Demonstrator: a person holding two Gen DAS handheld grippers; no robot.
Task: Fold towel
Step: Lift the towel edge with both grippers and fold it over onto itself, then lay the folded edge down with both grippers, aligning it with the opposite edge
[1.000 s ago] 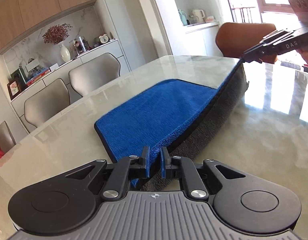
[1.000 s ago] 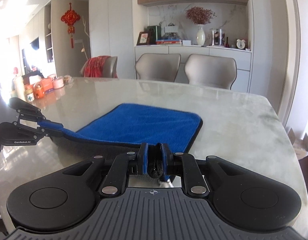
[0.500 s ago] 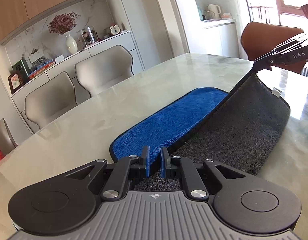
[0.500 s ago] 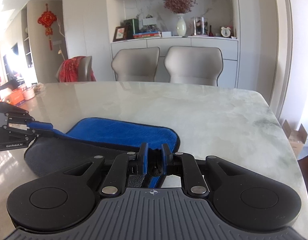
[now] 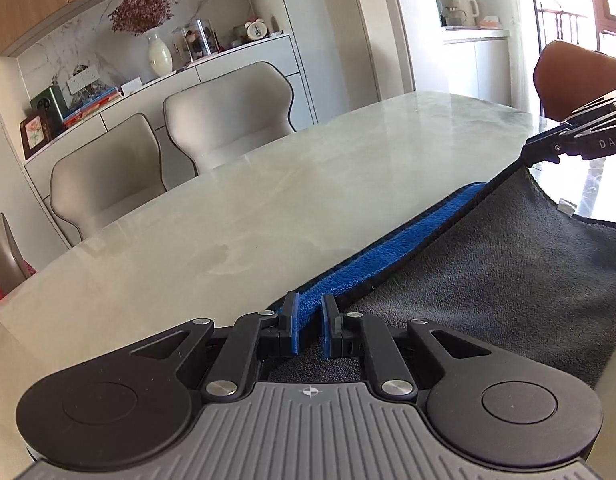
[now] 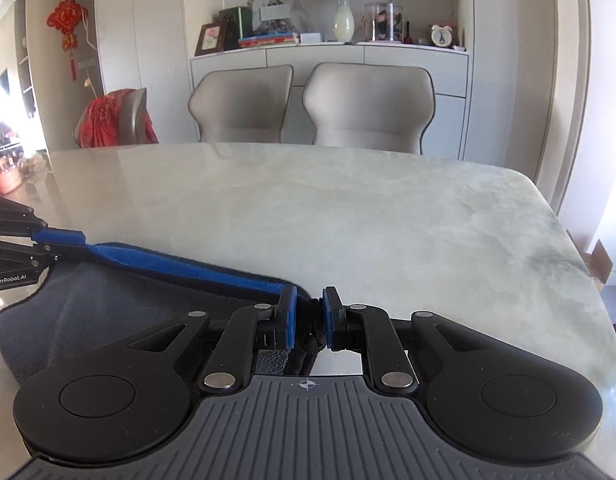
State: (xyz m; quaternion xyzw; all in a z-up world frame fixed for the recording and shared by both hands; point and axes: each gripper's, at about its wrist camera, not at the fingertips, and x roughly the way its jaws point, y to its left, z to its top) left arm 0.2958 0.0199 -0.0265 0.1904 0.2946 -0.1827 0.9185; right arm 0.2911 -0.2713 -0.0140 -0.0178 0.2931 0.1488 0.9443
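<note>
The towel (image 5: 488, 264) is blue on one face and dark grey on the other. It lies folded over on the marble table (image 5: 267, 208), grey side up, with only a narrow blue strip showing along its far edge. My left gripper (image 5: 309, 326) is shut on one corner of the folded-over edge. My right gripper (image 6: 308, 316) is shut on the other corner. The towel (image 6: 119, 304) shows at lower left in the right wrist view. Each gripper shows in the other's view, the right gripper (image 5: 548, 150) at the right edge, the left gripper (image 6: 63, 240) at the left edge.
Two beige chairs (image 6: 308, 108) stand at the table's far side before a white sideboard (image 6: 388, 56) with a vase and frames. A brown chair (image 5: 572, 76) stands at the right end. The table's right edge (image 6: 576, 248) is close to my right gripper.
Both grippers carried the held towel edge forward over the rest of the towel. The blue face shrank from a wide area to a thin strip, and the grey underside now lies on top.
</note>
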